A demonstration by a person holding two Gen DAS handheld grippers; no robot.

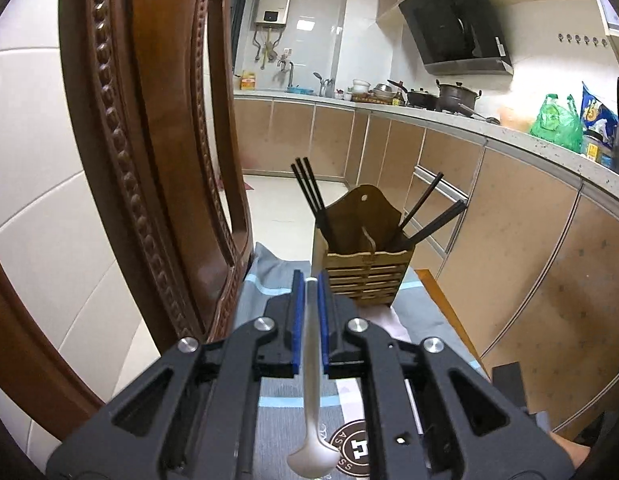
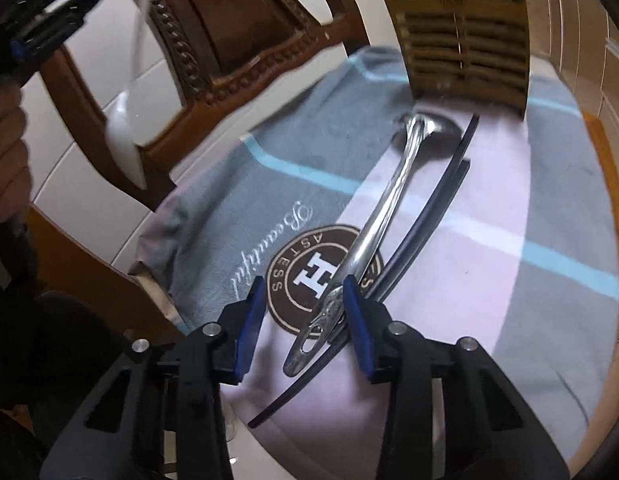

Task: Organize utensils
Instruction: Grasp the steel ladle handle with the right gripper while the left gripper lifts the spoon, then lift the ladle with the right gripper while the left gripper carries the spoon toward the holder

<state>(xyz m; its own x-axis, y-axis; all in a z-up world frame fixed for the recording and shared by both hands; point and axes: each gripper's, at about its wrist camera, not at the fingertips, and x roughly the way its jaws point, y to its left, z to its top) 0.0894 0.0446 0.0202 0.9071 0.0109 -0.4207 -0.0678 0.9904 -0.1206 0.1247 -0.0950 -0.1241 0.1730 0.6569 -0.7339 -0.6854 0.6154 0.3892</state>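
My left gripper (image 1: 309, 280) is shut on the handle of a pale spoon (image 1: 313, 360), whose bowl hangs back toward the camera. It is lifted above the cloth, short of the wooden slatted utensil holder (image 1: 365, 264), which has dark chopsticks (image 1: 309, 188) standing in it. The right wrist view shows that spoon (image 2: 125, 136) raised at the upper left. My right gripper (image 2: 305, 312) is low over the cloth. Its jaws stand apart around the handle end of a shiny metal ladle (image 2: 389, 192) lying flat, with the left pad clear of it. Two dark chopsticks (image 2: 429, 216) lie beside the ladle.
A grey, pink and blue cloth (image 2: 529, 208) covers the table, with the holder (image 2: 465, 52) at its far end. A carved wooden chair (image 1: 149, 160) stands close on the left. A person's hand (image 2: 5, 152) shows at the left edge. Kitchen counter (image 1: 449, 120) with pots lies beyond.
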